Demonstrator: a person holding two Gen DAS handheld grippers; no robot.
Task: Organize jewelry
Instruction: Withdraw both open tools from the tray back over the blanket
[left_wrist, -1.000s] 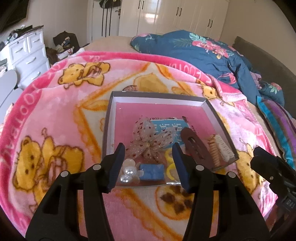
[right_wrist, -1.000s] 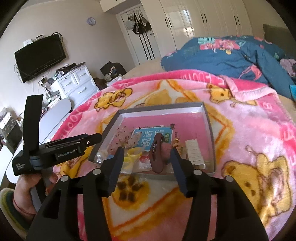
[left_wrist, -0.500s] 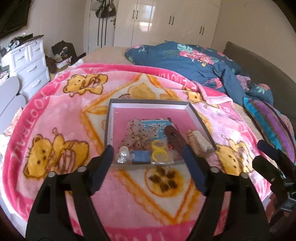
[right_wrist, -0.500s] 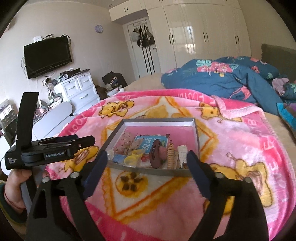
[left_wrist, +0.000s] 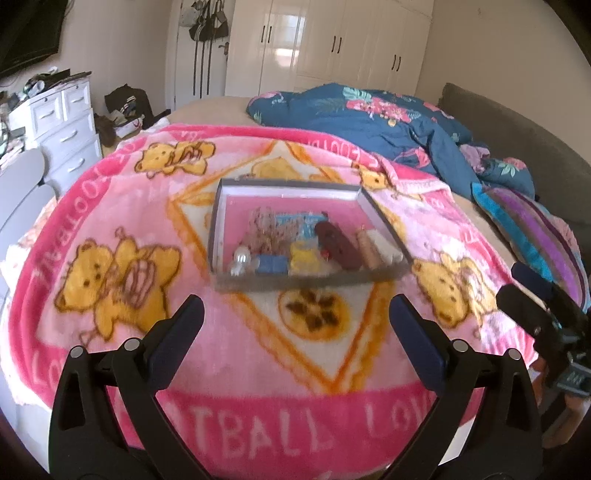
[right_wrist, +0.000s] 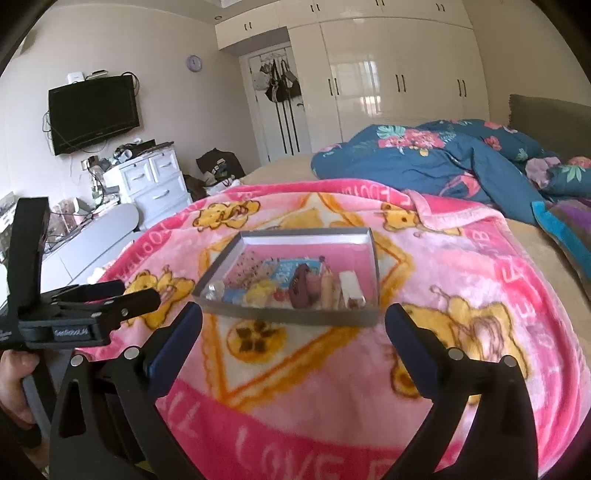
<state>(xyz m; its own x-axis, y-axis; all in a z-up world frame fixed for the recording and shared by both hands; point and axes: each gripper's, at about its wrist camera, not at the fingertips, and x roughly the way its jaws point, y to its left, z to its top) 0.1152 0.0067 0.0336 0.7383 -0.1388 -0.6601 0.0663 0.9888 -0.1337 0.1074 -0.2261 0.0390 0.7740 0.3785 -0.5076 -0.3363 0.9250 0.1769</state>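
Bare pink blanket (left_wrist: 258, 354) at lower centre of frame — open passage up to near wall of grey tray (left_wrist: 221, 218). Tray's front half crowded with trinkets; rear half free. Blue duvet (left_wrist: 388, 122) heaped at upper right — obstacle.

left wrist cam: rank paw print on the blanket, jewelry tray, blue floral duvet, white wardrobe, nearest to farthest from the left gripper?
1. Paw print: on the pink blanket, just ahead of the open left gripper.
2. Jewelry tray: centre of the blanket, right behind the print.
3. Blue floral duvet: bunched up beyond the blanket, toward the right.
4. White wardrobe: against the back wall.
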